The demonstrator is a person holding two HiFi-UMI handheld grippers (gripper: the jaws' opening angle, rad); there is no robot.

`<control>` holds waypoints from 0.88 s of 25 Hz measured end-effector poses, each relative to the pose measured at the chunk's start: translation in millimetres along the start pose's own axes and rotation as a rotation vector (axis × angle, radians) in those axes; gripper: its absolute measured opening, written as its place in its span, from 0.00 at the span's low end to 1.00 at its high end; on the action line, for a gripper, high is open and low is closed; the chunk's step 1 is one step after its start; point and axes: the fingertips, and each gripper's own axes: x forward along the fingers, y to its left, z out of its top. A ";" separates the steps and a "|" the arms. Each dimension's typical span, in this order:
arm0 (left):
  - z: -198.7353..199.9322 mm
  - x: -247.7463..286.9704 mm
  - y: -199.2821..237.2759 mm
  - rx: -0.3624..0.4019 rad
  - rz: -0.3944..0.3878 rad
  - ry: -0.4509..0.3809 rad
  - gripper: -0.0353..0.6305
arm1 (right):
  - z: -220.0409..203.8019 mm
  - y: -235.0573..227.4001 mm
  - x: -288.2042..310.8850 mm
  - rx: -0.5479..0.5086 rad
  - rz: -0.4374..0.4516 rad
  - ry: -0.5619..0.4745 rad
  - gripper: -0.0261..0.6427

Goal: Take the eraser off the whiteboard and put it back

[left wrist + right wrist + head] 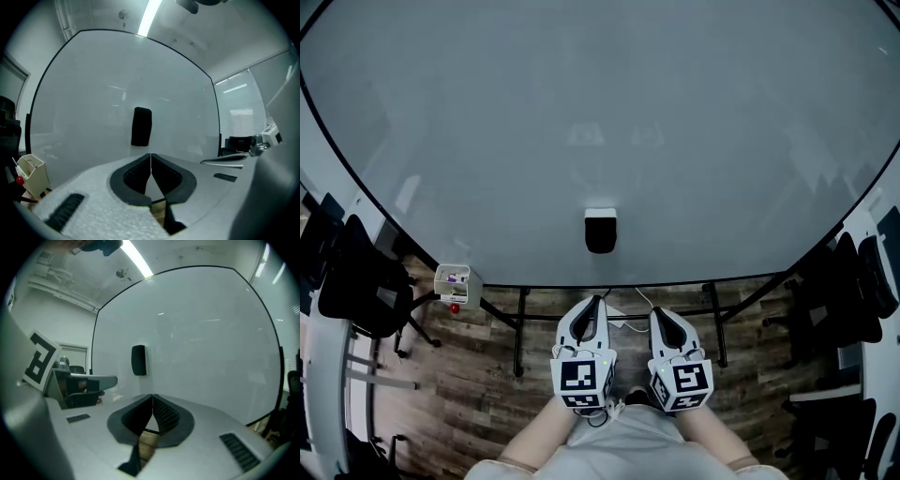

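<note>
Eraser (600, 231): stuck on whiteboard (581, 112), low centre, long axis vertical, upright. Left gripper (596, 305), right gripper (657, 314): jaws pressed together, nothing between, side by side, aimed toward board, well apart from it.

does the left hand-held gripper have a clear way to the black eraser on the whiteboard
Probably yes. The black rectangular eraser sits on the white whiteboard straight ahead of the left hand-held gripper, with nothing between them. Its jaws are shut and empty, so they would have to open first.
</note>
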 end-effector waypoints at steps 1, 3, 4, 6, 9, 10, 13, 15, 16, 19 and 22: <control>4.5 3.7 3.2 0.001 0.019 -0.011 0.08 | 1.0 -0.7 4.4 -0.001 0.011 0.006 0.08; 12.5 14.4 7.5 0.000 0.035 -0.023 0.08 | 4.4 -3.6 13.8 -0.009 0.029 0.012 0.08; 15.5 21.5 7.5 -0.007 0.030 -0.025 0.09 | 6.9 -6.7 18.1 -0.014 0.033 0.010 0.08; 19.1 35.8 4.0 -0.031 0.004 -0.018 0.28 | 11.2 -14.3 24.7 -0.020 0.038 0.007 0.08; 21.6 52.6 4.8 -0.049 0.001 -0.002 0.33 | 15.8 -23.0 32.4 -0.028 0.050 0.006 0.08; 23.1 57.6 7.4 -0.043 0.011 0.001 0.36 | 17.5 -24.7 35.1 -0.033 0.053 0.006 0.08; 32.4 70.8 15.5 -0.026 0.037 0.000 0.42 | 21.3 -27.6 42.9 -0.044 0.067 0.008 0.08; 40.7 77.3 18.5 -0.029 0.043 -0.004 0.44 | 20.2 -28.5 47.7 -0.041 0.081 0.019 0.08; 43.9 80.2 19.6 -0.032 0.044 -0.004 0.44 | 19.1 -29.3 49.9 -0.038 0.087 0.026 0.08; 52.0 87.3 21.5 -0.040 0.050 -0.008 0.46 | 17.9 -35.0 53.5 -0.040 0.092 0.039 0.08; 59.0 92.4 23.2 -0.025 0.062 -0.018 0.47 | 16.6 -39.8 55.0 -0.040 0.086 0.045 0.08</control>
